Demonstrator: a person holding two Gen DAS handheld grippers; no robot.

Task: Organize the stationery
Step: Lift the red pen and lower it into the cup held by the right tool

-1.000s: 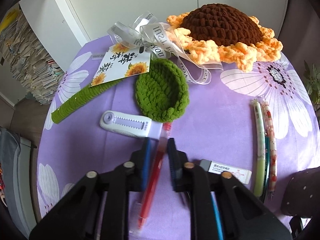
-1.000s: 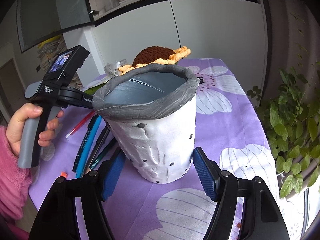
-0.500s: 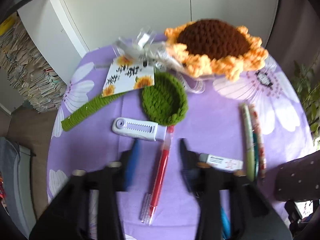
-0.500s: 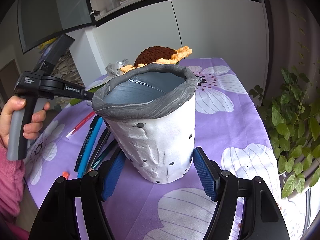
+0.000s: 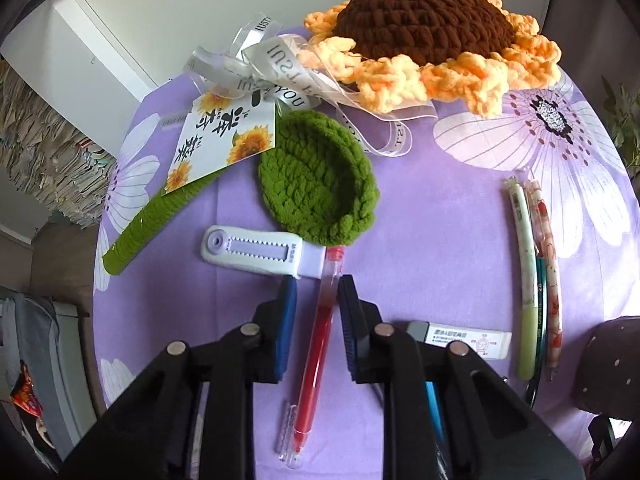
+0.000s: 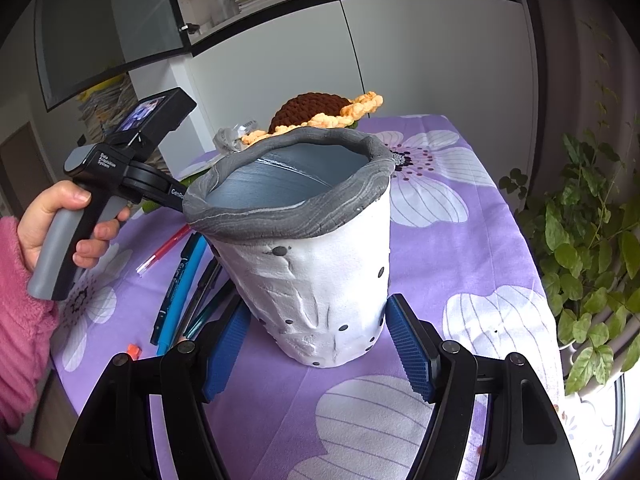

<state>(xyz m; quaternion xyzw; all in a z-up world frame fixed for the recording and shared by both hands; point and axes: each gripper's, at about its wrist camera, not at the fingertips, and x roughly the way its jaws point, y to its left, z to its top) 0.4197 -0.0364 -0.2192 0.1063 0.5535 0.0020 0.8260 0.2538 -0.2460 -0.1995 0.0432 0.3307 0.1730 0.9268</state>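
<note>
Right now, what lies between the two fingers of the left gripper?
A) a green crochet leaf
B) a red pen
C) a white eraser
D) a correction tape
B: the red pen lies lengthwise between the closing jaws of the left gripper, on the purple tablecloth.

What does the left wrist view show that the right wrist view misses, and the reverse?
Left wrist only: the left tool closing around the red pen, plus the white cutter, eraser and green crochet leaf.
Right wrist only: the right tool gripping the grey-rimmed pot, a hand and a plant.
Both: the red pen, crochet sunflower and purple cloth.
</note>
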